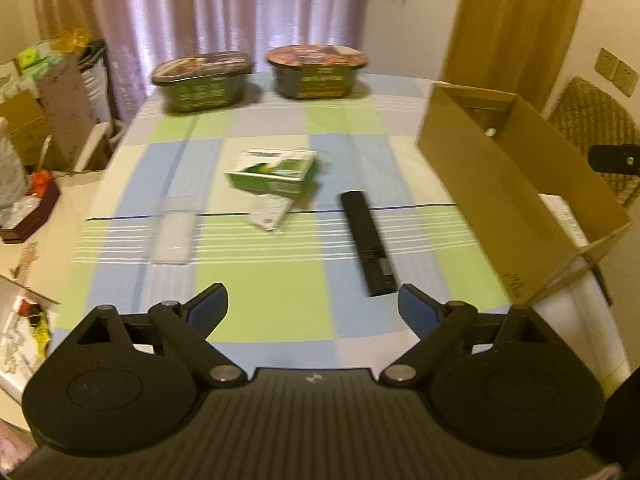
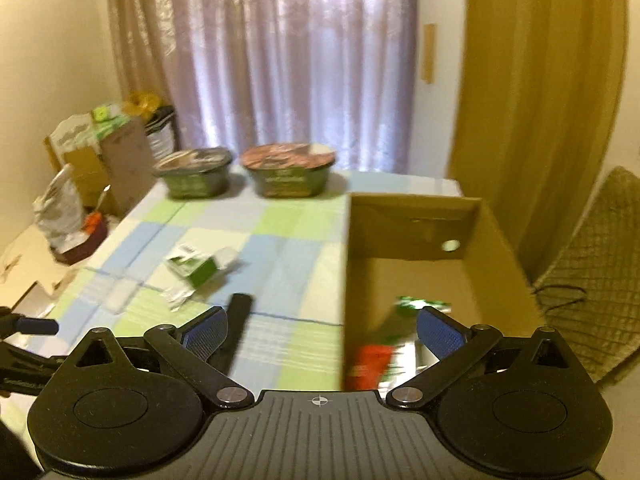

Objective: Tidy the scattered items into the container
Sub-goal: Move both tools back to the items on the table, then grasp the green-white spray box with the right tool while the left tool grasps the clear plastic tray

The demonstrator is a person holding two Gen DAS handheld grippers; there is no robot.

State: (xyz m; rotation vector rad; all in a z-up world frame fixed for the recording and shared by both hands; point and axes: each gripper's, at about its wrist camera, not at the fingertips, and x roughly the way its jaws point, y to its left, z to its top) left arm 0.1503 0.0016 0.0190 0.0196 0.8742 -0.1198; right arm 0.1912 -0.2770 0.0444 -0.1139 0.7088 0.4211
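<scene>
**Both claws spread and empty over the checked table**

In the left wrist view, the left gripper (image 1: 313,309) fills the bottom of the frame with its 2 blue-padded fingers spread wide and nothing between them. Just above its right finger lies a black remote (image 1: 368,243), lengthwise on the checked tablecloth (image 1: 260,280). At the centre of the frame sits a green and white carton (image 1: 272,172), and a small white packet (image 1: 269,213) touches its lower edge. Left of centre lies a clear flat case (image 1: 172,234), blurred, so its detail cannot be read. 2 lidded food bowls (image 1: 202,80) stand side by side at the upper middle, by the curtain (image 1: 248,8). The cardboard box (image 1: 500,184) stands open at the right of the frame, on the table's edge.

In the right wrist view, the right gripper (image 2: 322,334) hangs at the bottom of the frame, its fingers also spread wide and holding nothing. Its right finger is over the open box (image 2: 472,264); its left finger is over the tablecloth beside the remote (image 2: 237,328). Inside the box, at the lower centre-right of the frame, lie a red packet (image 2: 366,366) and a green and silver wrapper (image 2: 416,308), both blurred. A woven chair (image 2: 592,272) stands at the right edge.
</scene>
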